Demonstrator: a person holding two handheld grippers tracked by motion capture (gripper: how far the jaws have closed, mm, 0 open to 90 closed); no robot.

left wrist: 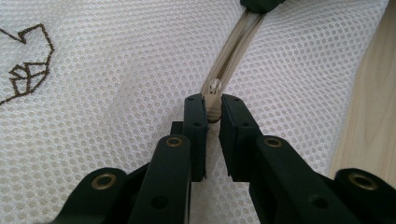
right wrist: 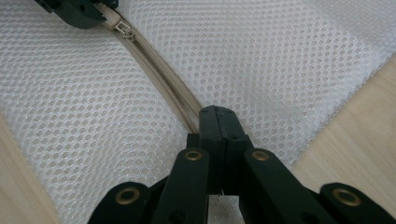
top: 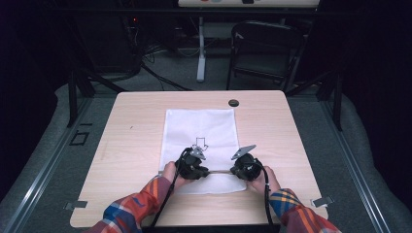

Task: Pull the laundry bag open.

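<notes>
A white mesh bag (top: pixel 200 141) lies flat on the desk (top: pixel 126 145), and its beige zipper (right wrist: pixel 163 86) runs across the near end, from one hand to the other. That line is what the next move turns on: the zipper's long axis joins the two grippers, so any pull has to go along it, toward one hand or away from the other.

The left gripper (left wrist: pixel 213 108) is clamped on the zipper pull (left wrist: pixel 214 105); its pads press the tab from both sides, with the slider's small metal body just ahead of the tips. From here the zipper track leads straight on toward the right gripper (right wrist: pixel 216 115), which is closed tight on the zipper tape near the bag's edge, no gap left between its jaws. In the right gripper view the slider (right wrist: pixel 125 31) sits at the far end of the track, beside the left gripper's tips.

The left hand is the one on the slider; the right, I judge, serves as anchor.
</notes>
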